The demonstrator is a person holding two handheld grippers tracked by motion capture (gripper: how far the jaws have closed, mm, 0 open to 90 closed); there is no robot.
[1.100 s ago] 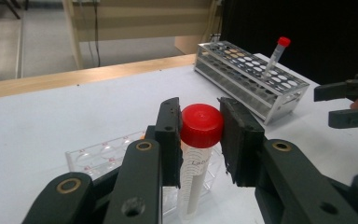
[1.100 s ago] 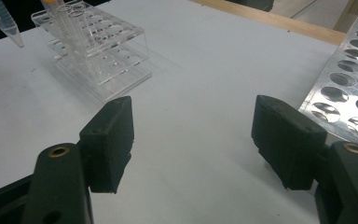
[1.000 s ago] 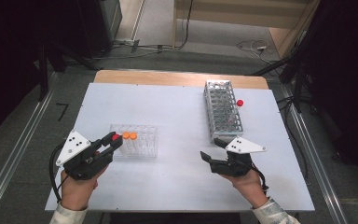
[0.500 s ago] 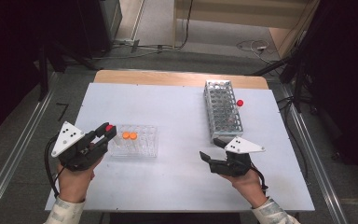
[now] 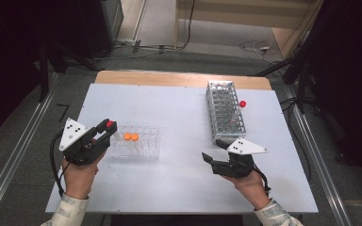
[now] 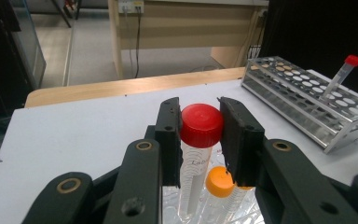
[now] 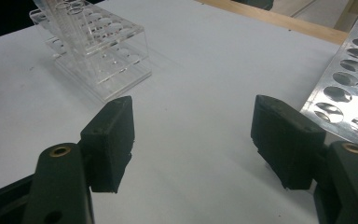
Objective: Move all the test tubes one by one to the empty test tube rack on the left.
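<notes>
Left gripper (image 5: 107,129) grasps a red-capped tube (image 6: 200,126), its jaws pressed against the sides of the cap. From the left gripper view the tube reads clearly: clear body, faint writing below the cap, an orange-capped tube (image 6: 220,181) just behind and lower, standing in the clear plastic rack (image 6: 205,210). From the high view the held tube is little more than a red spot at the jaw tips, raised at the left end of that clear rack (image 5: 136,142), where two orange caps (image 5: 131,137) sit side by side. Whether the tube's foot has left the rack I cannot tell.

Right gripper (image 5: 217,151) rests low over the white table (image 5: 169,103) with its jaws spread wide and nothing between them, which the right gripper view confirms: bare tabletop between the black pads (image 7: 112,135). Just beyond it lies the metal rack (image 5: 225,113), with a slim red-capped tube (image 5: 241,106) leaning in a hole along its right side. The two racks stand well apart, with open table between them.
</notes>
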